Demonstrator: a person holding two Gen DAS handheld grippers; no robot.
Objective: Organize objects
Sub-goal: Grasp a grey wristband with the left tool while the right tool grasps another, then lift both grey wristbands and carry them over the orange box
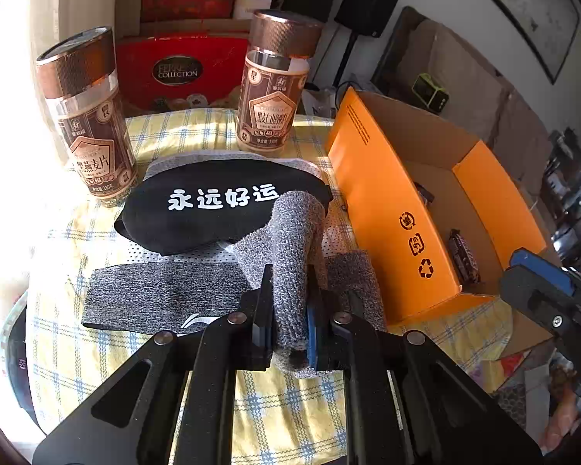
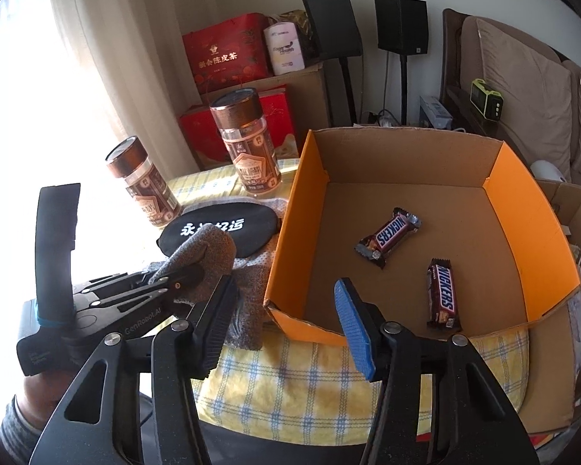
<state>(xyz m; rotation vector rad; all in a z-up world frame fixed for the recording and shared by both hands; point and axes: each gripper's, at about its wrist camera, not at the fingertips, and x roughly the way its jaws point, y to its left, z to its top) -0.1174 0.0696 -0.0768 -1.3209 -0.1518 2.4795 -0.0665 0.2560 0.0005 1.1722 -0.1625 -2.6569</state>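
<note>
My left gripper (image 1: 288, 321) is shut on a fold of a grey knitted band (image 1: 294, 248), lifted off the checked cloth; the band's flat part (image 1: 162, 298) lies to the left. It also shows in the right wrist view (image 2: 205, 255). A black eye mask (image 1: 217, 201) with white characters lies just behind. My right gripper (image 2: 286, 329) is open and empty at the near-left corner of the orange cardboard box (image 2: 290, 232). Two Snickers bars (image 2: 387, 236) (image 2: 441, 294) lie in the box.
Two brown-lidded jars (image 1: 87, 124) (image 1: 273, 89) stand at the back of the yellow checked cloth (image 1: 275, 407). Red gift boxes (image 1: 174, 73) and black speakers (image 2: 401, 25) stand behind. A sofa (image 2: 523, 89) is at the right.
</note>
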